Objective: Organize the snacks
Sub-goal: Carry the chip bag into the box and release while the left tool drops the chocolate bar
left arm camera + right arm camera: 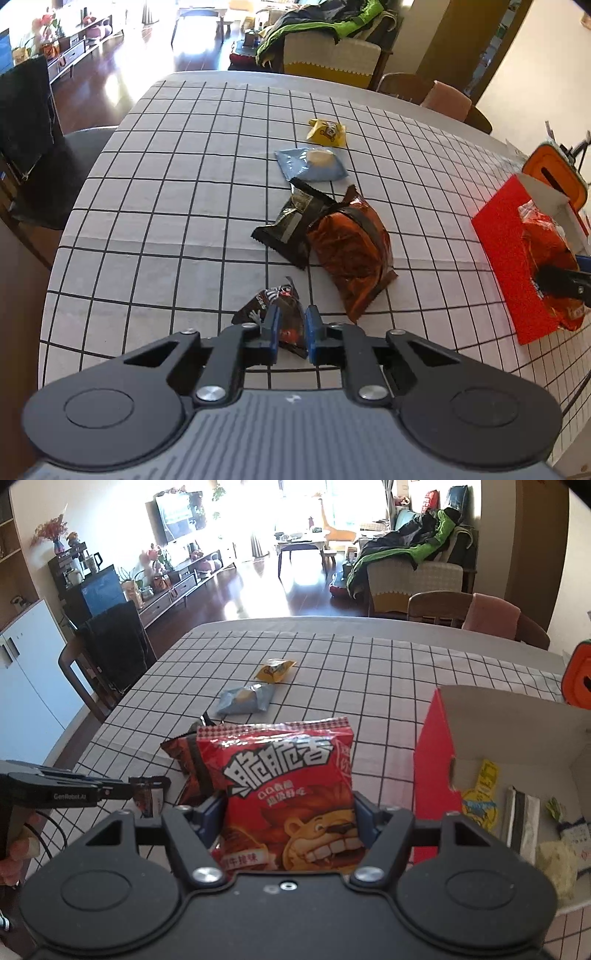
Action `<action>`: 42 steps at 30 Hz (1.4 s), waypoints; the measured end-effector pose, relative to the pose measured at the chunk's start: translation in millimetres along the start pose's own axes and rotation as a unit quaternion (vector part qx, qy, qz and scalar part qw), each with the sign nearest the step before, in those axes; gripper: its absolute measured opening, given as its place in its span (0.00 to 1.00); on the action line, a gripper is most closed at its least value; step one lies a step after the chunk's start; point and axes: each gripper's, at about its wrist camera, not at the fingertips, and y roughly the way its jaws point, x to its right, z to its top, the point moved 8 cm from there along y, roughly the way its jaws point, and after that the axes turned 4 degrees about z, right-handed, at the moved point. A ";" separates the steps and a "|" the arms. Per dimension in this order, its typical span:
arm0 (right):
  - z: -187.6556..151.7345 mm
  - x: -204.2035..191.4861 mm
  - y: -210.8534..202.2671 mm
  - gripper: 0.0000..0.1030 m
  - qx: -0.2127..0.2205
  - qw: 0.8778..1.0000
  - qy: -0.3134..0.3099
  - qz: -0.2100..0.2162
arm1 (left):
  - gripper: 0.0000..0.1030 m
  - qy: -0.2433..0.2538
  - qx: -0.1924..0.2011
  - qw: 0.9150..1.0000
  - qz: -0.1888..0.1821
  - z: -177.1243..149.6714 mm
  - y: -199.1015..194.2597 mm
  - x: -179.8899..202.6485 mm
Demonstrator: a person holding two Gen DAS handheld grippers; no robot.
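Observation:
My left gripper [290, 325] is shut on a small dark snack packet [282, 314] with a white figure on it, just above the checked tablecloth [166, 206]. In the right wrist view that gripper [125, 789] comes in from the left with the packet [149, 797] at its tip. My right gripper [291, 812] is shut on a red snack bag [291, 775] with a cartoon lion, held upright left of the open red box [430, 768]. The left wrist view shows the red bag [543, 236] at the box [509, 251]. An orange-brown bag [351, 251], black packet [291, 225], blue packet [312, 164] and yellow packet [327, 133] lie on the table.
Several snacks lie inside the red box, among them a yellow packet [480, 797]. An orange container [554, 173] stands behind the box. A dark chair [33, 147] is at the table's left edge and wooden chairs [439, 609] at the far side.

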 end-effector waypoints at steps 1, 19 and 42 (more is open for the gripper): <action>-2.4 0.4 -2.4 0.67 0.000 1.000 0.004 0.001 | 0.14 0.004 0.001 1.000 0.004 -0.7 0.0 1.3; -29.7 -9.4 -6.4 0.67 -0.015 1.000 0.025 0.008 | 0.65 0.072 0.000 0.996 0.055 -6.3 50.0 0.2; -23.1 -8.1 -7.8 0.67 -0.010 1.000 0.012 0.008 | 0.49 0.001 -0.003 0.999 0.043 -16.2 33.0 -9.4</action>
